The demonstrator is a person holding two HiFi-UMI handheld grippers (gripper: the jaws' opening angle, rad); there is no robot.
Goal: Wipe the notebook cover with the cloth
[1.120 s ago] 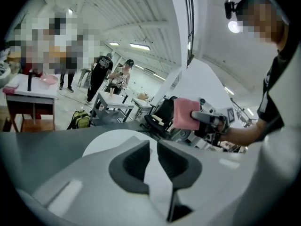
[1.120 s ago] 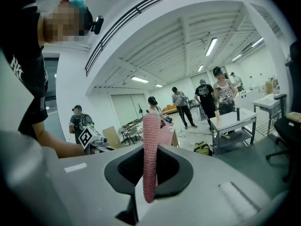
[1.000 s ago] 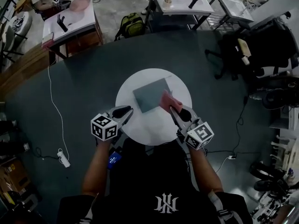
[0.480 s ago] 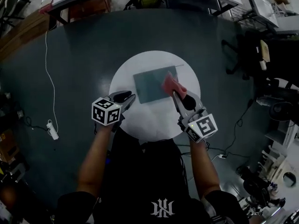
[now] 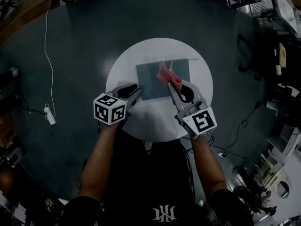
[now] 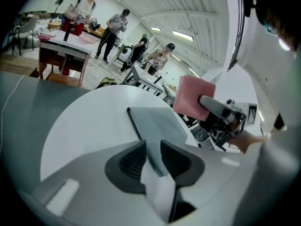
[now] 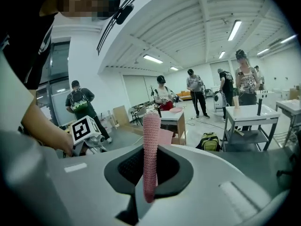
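A grey notebook [image 5: 151, 86] lies flat on the round white table [image 5: 141, 126]. My right gripper [image 5: 175, 84] is shut on a pink cloth [image 5: 167, 74], which it holds over the middle of the notebook's cover. In the right gripper view the cloth [image 7: 151, 126] stands upright, pinched between the pads of the right gripper [image 7: 151, 155]. My left gripper [image 5: 136, 92] sits at the notebook's near left corner. Its jaws stand a narrow gap apart with nothing between them. In the left gripper view the left gripper [image 6: 149, 145] is just short of the notebook [image 6: 157, 124], and the cloth [image 6: 193, 98] hangs above the notebook's far side.
The table stands on a dark floor. A power strip [image 5: 48, 114] with a white cable lies on the floor at the left. Dark chairs [image 5: 277, 46] and clutter crowd the right side. Several people and work tables [image 7: 256, 114] stand far off.
My right gripper has carried the cloth leftward from the notebook's right edge to over its middle. The left gripper stays by the near left corner. The head view has tilted down.
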